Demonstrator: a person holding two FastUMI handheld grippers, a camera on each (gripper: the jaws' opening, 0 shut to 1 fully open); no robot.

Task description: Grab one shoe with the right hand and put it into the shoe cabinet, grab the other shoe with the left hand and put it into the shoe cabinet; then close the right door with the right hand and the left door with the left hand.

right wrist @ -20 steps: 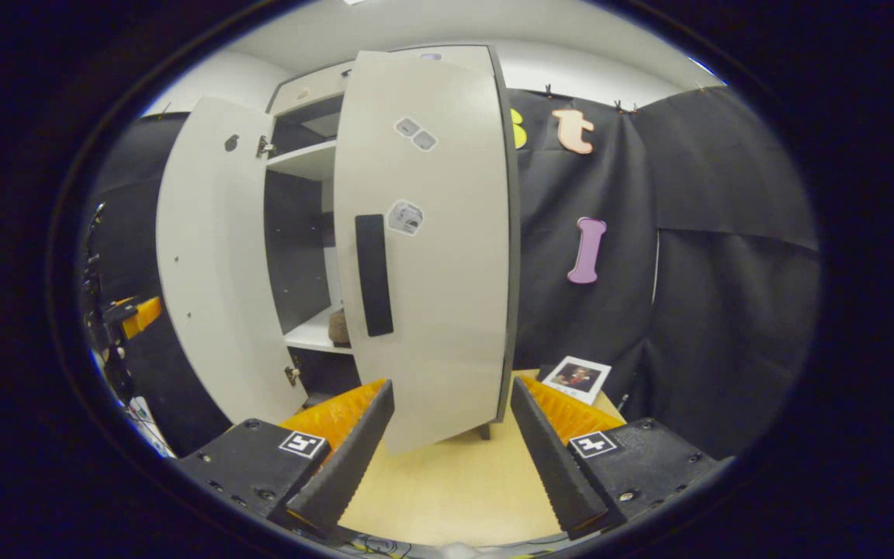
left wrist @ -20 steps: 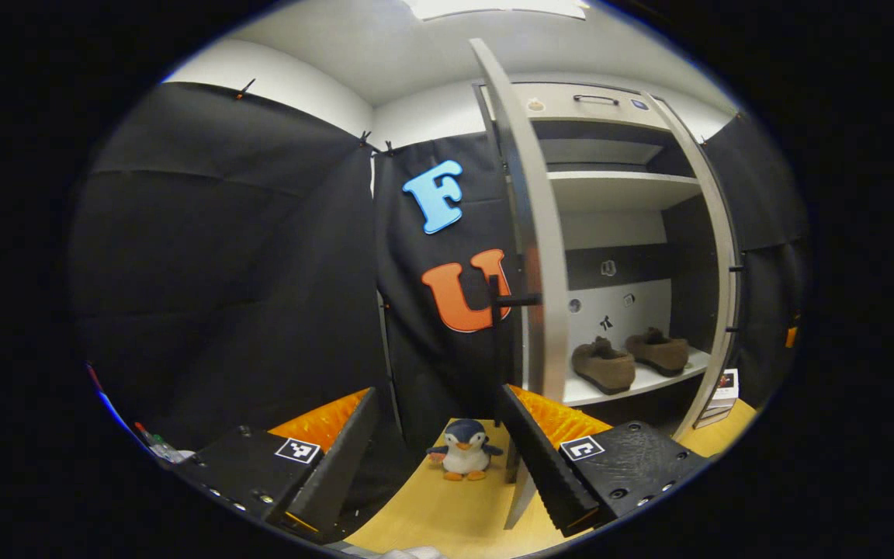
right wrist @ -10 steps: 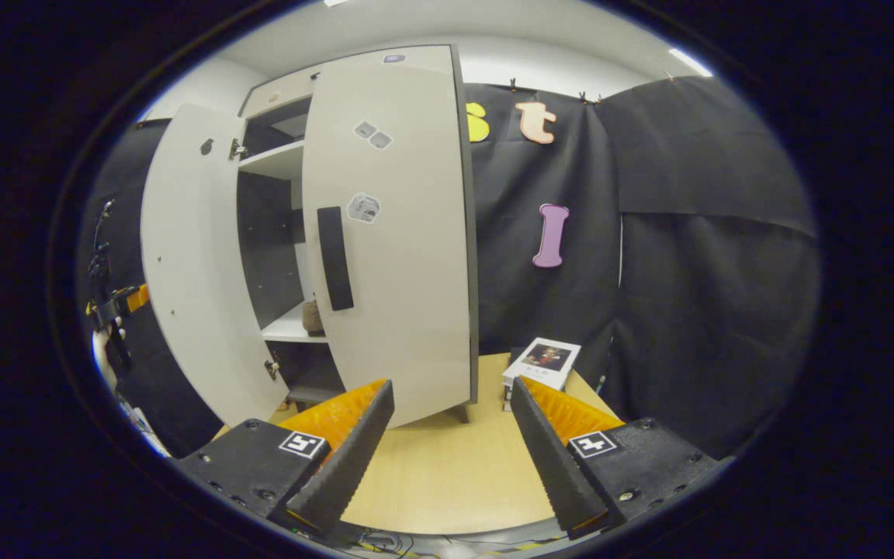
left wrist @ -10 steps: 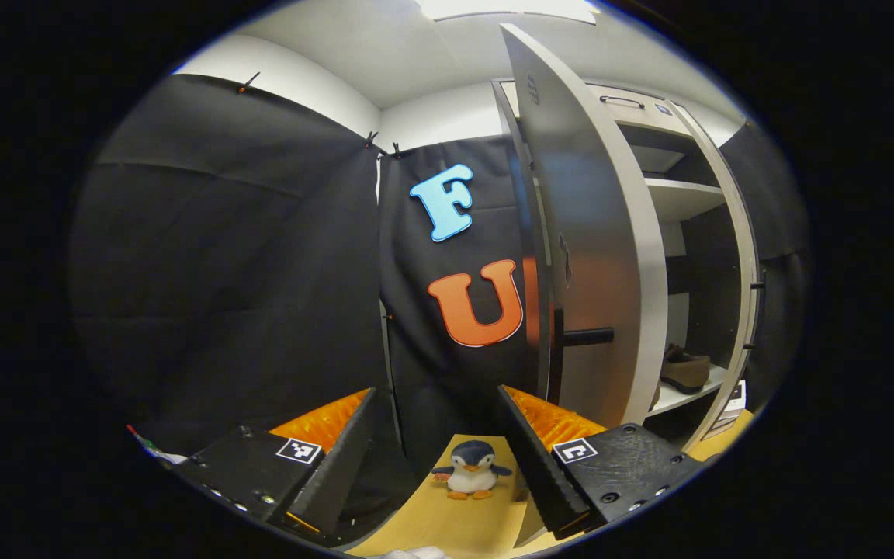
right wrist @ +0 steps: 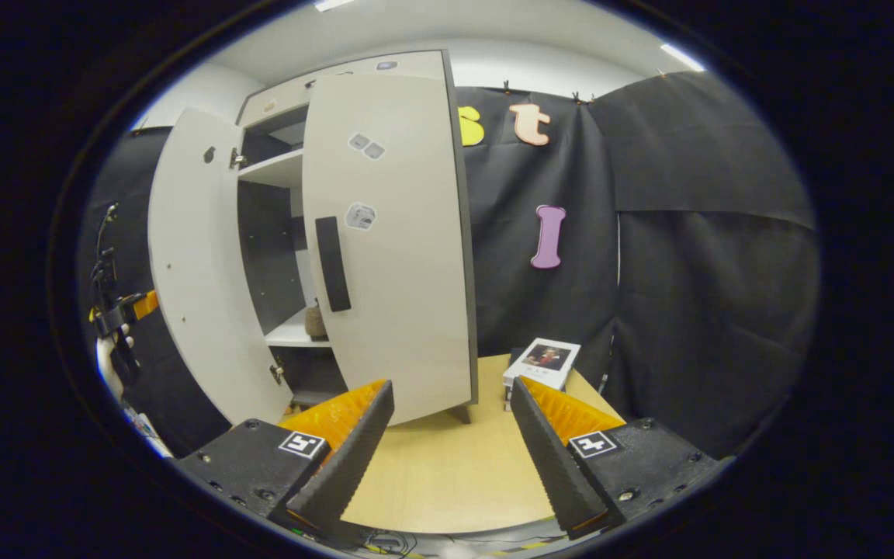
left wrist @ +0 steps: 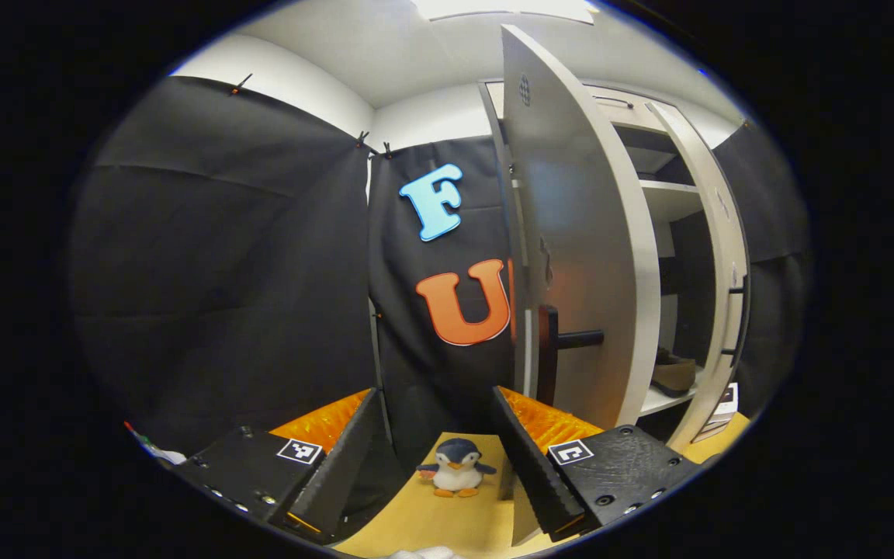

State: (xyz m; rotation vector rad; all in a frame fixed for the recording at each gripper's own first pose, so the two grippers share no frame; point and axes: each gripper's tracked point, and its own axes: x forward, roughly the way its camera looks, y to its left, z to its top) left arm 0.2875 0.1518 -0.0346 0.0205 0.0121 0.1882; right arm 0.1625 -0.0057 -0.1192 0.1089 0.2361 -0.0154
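Observation:
In the left gripper view the cabinet's left door [left wrist: 579, 233] stands partly swung in, its outer face and dark handle [left wrist: 571, 339] turned toward me. Behind it a brown shoe [left wrist: 676, 374] rests on the lower shelf. My left gripper [left wrist: 435, 400] is open and holds nothing; its right finger [left wrist: 528, 458] is low by the door's bottom corner. In the right gripper view the right door [right wrist: 396, 233] with its black handle [right wrist: 332, 264] is nearly shut. A shoe [right wrist: 315, 320] shows through the gap beside the left door [right wrist: 187, 264]. My right gripper [right wrist: 451, 388] is open, short of the door.
A toy penguin [left wrist: 455, 468] stands on the wooden table [right wrist: 447, 473] in front of the left gripper. A small book [right wrist: 544, 361] lies right of the cabinet. The other gripper and a hand [right wrist: 117, 330] show at the far left, behind the left door.
The left door has swung from edge-on toward shut, hiding one shoe. The right door has closed further, and the right gripper has drawn back a little from it.

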